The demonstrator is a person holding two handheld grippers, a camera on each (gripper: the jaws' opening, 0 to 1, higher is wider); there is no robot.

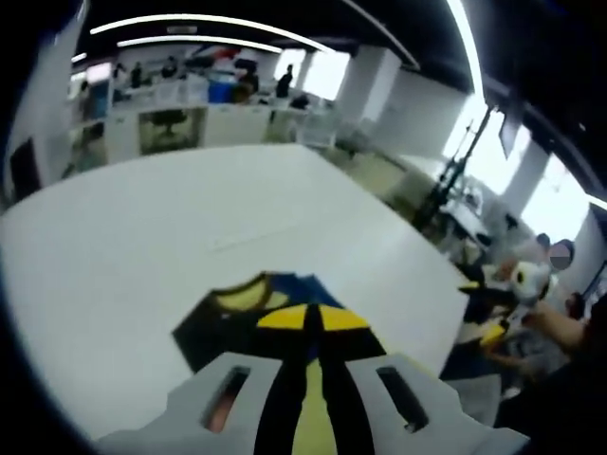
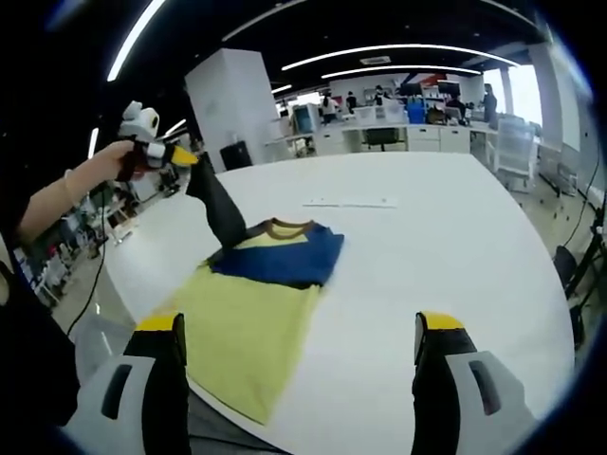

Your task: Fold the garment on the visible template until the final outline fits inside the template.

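The garment (image 2: 251, 332) lies flat on the white table (image 2: 446, 237): a yellow body, a blue upper part (image 2: 285, 258) folded over it, and a brown-edged collar. Its black sleeve (image 2: 218, 209) is pulled up and left, taut, by my left gripper (image 2: 175, 156), which a hand holds in the air. From above, the left gripper (image 1: 313, 320) has its yellow-tipped jaws shut on that dark sleeve over the collar (image 1: 242, 299). My right gripper (image 2: 299, 327) stands wide open near the garment's lower end and holds nothing. It also appears as the right gripper (image 1: 493, 313) off the table's edge.
A faint thin line (image 2: 351, 202) marks the table beyond the garment. The table edge (image 2: 152, 294) runs close to the garment on the left. Desks, chairs and people stand in the office behind (image 2: 398, 118). A tripod (image 1: 446, 180) stands past the table's far side.
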